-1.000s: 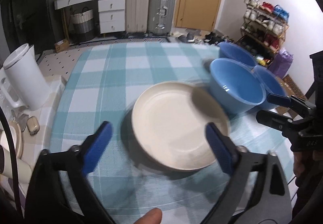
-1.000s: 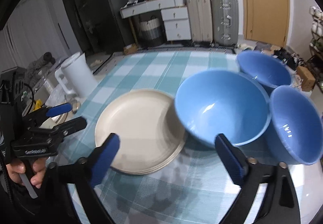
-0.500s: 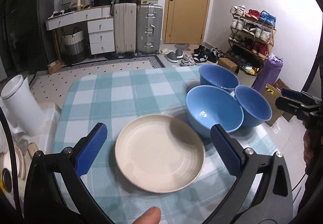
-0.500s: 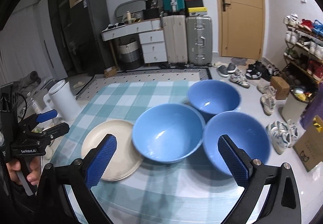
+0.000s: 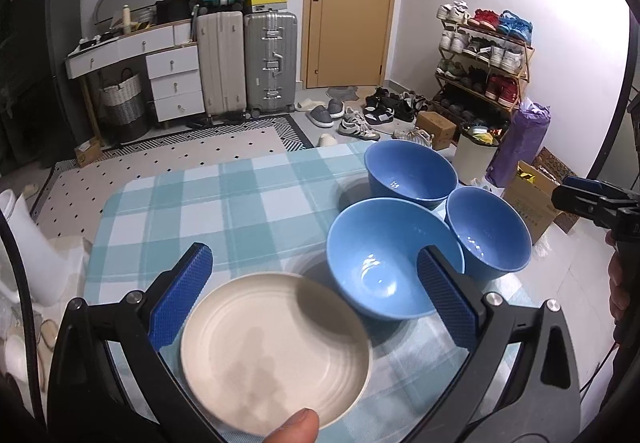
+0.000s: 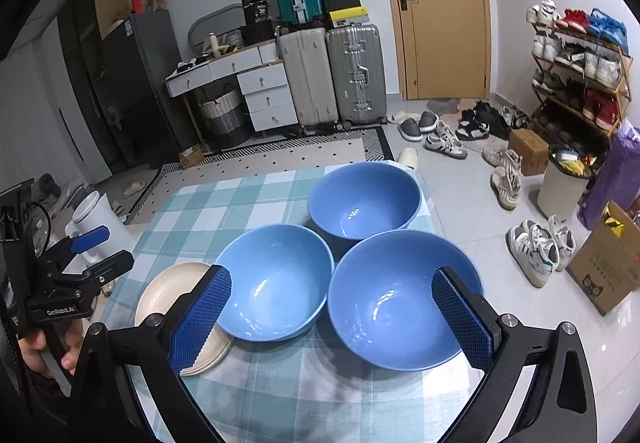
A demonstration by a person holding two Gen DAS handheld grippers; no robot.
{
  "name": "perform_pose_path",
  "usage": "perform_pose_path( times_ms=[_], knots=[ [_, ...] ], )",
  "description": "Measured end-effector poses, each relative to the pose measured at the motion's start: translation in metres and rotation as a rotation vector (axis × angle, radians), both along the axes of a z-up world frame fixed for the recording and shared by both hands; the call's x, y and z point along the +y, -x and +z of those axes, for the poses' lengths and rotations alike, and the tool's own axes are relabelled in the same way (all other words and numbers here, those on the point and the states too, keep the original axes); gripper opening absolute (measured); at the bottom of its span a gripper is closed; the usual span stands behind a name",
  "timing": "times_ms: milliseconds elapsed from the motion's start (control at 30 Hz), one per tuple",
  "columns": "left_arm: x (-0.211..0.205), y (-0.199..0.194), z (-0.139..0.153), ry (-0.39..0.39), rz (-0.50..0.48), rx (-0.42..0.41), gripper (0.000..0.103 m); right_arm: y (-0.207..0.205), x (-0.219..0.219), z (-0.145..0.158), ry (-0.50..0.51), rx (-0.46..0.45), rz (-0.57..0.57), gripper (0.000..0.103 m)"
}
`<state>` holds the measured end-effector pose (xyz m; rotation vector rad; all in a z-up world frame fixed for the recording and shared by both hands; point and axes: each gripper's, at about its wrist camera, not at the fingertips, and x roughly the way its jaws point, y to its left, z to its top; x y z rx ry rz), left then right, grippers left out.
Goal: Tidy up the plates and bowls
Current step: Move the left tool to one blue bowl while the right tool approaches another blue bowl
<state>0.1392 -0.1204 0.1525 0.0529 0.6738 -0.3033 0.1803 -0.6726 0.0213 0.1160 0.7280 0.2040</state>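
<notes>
At the left edge of the worktop (image 6: pixel 260 199), which is covered with a checked cloth, a stack of cream plates (image 5: pixel 276 347) is seen, and the left claw (image 5: pixel 316 303) is held wide open above it, holding nothing. Three blue bowls (image 6: pixel 276 283) are grouped close together at the right edge, the nearest one touching the plates. The right claw (image 6: pixel 332 323) is spread wide above them, empty.
</notes>
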Motion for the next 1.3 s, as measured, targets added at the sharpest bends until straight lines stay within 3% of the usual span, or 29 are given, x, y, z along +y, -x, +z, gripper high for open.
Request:
perform_pose_path(
  times_ms=[667, 1300],
  knots=[
    [-0.036, -0.108, -0.018, 0.025, -0.025, 0.093, 0.102, -0.066, -0.020, 0.004, -0.014, 0.038, -0.025, 0.102],
    [-0.074, -0.192, -0.045, 0.042, -0.046, 0.160, 0.102, -0.130, -0.047, -0.031, -0.039, 0.124, -0.102, 0.102]
  ],
)
